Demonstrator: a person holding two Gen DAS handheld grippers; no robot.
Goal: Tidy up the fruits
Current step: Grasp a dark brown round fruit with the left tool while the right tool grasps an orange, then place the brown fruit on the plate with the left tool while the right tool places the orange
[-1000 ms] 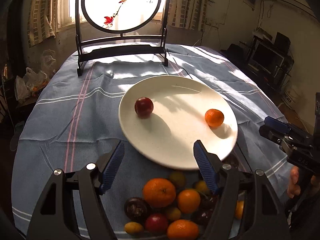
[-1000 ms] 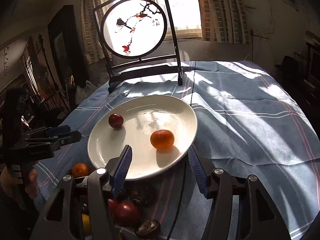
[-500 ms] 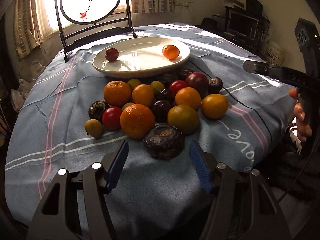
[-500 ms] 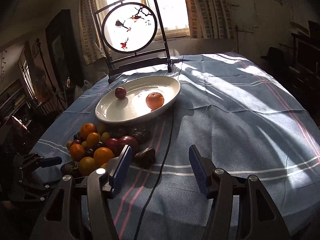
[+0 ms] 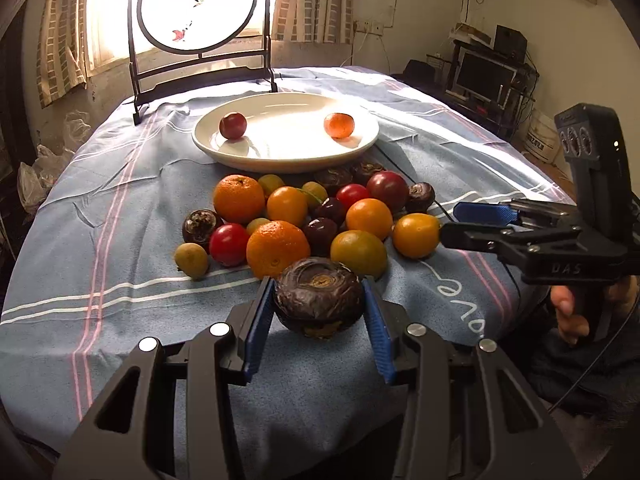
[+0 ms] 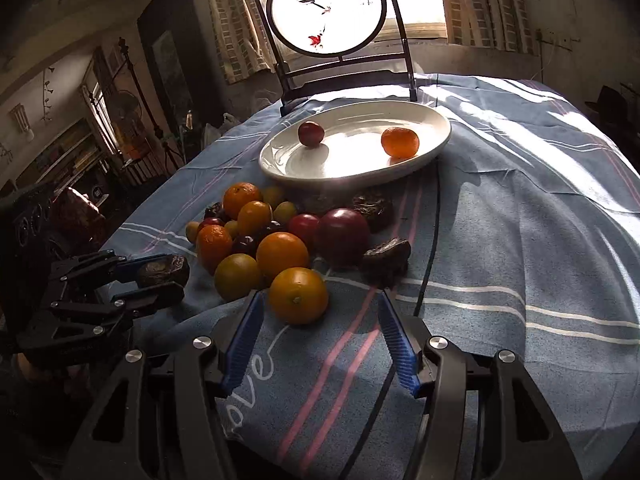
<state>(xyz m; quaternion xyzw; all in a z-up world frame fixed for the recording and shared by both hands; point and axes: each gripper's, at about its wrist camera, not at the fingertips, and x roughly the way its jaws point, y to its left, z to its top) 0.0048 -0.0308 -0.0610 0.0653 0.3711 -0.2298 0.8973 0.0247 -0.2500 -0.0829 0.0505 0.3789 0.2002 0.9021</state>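
The left tongs (image 5: 319, 307) are closing around a dark, wrinkled purple fruit (image 5: 319, 302) that sits on the blue cloth at the near edge of the pile; both blue pads (image 5: 259, 322) lie against its sides. The right tongs (image 6: 320, 334) stand about half open and hold nothing — a yellow-orange citrus (image 6: 298, 295) lies just in front of them, between the fingertips but not touched by the pads. In the left wrist view the right tongs (image 5: 476, 224) come in from the right side, with a person's hand (image 5: 570, 314) on the grip. Behind both tongs the pile of fruits (image 5: 304, 220) rests on the tabletop (image 5: 120, 208): oranges, red and dark round fruits, small yellow-green ones and more wrinkled dark ones. A black cable (image 6: 434, 248) runs over the cloth beside the pile. Farther back stands a white oval plate (image 5: 286, 162) with a red fruit (image 5: 233, 125) on its left part and a small orange (image 5: 339, 125) on its right part, well apart. Behind the plate is a round painted screen (image 5: 198, 4) in a dark frame, before the bright window.
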